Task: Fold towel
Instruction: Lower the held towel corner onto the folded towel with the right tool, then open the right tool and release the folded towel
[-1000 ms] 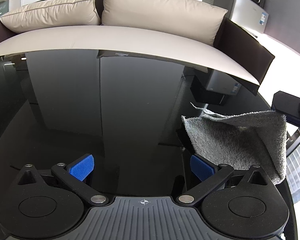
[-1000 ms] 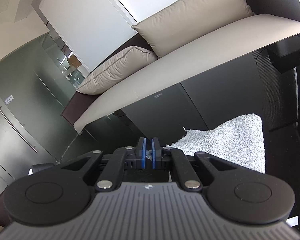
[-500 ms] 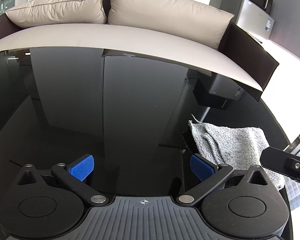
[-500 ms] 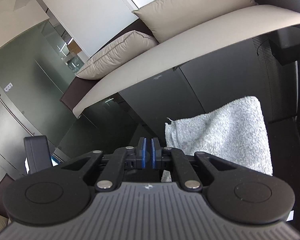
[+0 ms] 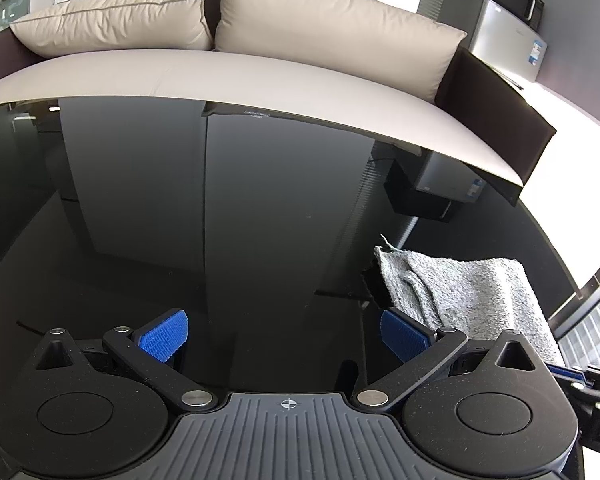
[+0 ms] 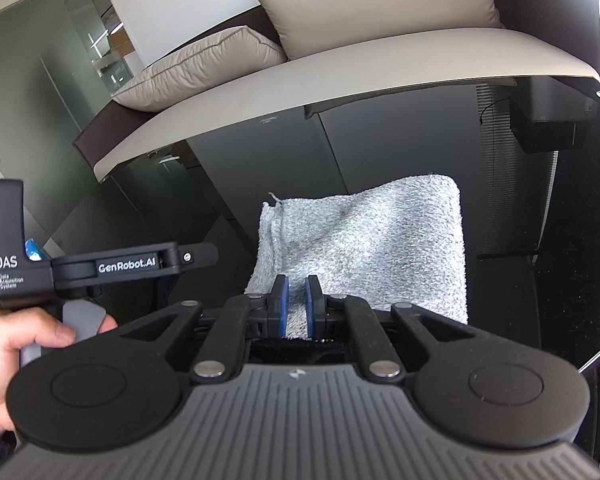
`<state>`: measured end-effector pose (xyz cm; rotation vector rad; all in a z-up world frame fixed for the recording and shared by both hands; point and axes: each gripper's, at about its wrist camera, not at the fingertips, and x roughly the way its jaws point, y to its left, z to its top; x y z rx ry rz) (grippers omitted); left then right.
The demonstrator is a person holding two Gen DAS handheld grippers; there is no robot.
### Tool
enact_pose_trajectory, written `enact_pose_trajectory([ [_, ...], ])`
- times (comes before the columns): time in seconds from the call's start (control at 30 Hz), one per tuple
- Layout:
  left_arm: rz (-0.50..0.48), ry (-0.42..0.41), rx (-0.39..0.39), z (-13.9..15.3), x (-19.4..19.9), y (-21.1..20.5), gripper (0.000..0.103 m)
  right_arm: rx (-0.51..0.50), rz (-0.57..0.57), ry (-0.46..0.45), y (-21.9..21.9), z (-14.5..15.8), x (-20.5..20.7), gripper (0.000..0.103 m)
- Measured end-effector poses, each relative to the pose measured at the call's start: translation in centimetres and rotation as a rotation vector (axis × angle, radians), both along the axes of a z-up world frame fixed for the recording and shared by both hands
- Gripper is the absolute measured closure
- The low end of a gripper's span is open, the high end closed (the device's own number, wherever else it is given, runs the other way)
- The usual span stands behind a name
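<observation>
Towel: the grey terry towel [image 6: 364, 248] lies folded over on itself on the black glass table [image 5: 220, 220], close to the table's near edge and toward its right-hand edge as the left wrist view shows it.
Fold state: the cloth forms a compact, roughly rectangular pad; doubled edges run down its left side, with a loose thread sticking up at the far left corner. The top layer looks slightly rumpled, not pulled taut.
Done so far: judging from the stacked layers, at least one fold is complete and the top layer is laid down flat on the lower one.
Left to do: probably releasing the near edge, and perhaps one more fold or a smoothing pass; I cannot tell from these views how many folds are intended.
Right gripper [image 6: 296, 306]: its blue pads stand a narrow gap apart and are opening; the towel's near edge sits between them, and cloth shows in the gap without the pads visibly pressing it.
Left gripper [image 5: 284, 332]: jaws spread wide, nothing between them; only bare dark glass shows there. Its right pad sits just beside the towel's left edge, though contact is not clear.
Person's hand [image 6: 4, 356]: wraps the left gripper's handle, seen at the left of the right wrist view.
Surroundings: a beige sofa [image 5: 260, 76] lies beyond the table's far edge.
</observation>
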<state>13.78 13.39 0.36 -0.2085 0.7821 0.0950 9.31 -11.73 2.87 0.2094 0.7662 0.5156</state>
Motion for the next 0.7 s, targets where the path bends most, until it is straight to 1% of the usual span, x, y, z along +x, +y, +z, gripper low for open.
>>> enact_pose_trajectory([
  [0.13,0.007,-0.002,-0.005,0.1,0.1,0.2,0.001,-0.073,0.039,-0.028,1.7,-0.4,-0.5,0.078],
  [0.23,0.005,-0.003,-0.003,0.1,0.1,0.2,0.001,-0.079,0.041,-0.02,2.3,-0.8,0.0,0.078],
  [0.47,0.008,-0.005,-0.009,0.1,0.2,0.3,0.001,-0.103,0.124,-0.037,3.4,-1.1,-0.2,0.078],
  [0.53,0.009,-0.007,-0.01,0.1,0.1,0.3,0.001,-0.078,0.106,-0.034,2.8,-0.6,-0.1,0.078],
  [0.57,0.011,-0.007,-0.01,0.1,0.1,0.4,0.001,-0.05,0.085,-0.035,2.3,-0.3,0.2,0.078],
  [0.6,0.014,-0.006,-0.011,0.1,0.1,0.4,0.001,-0.026,0.06,-0.046,1.7,0.1,0.5,0.078],
  [0.7,0.022,-0.008,-0.017,0.1,0.2,0.6,0.001,-0.009,0.01,-0.086,1.0,1.0,1.1,0.078],
])
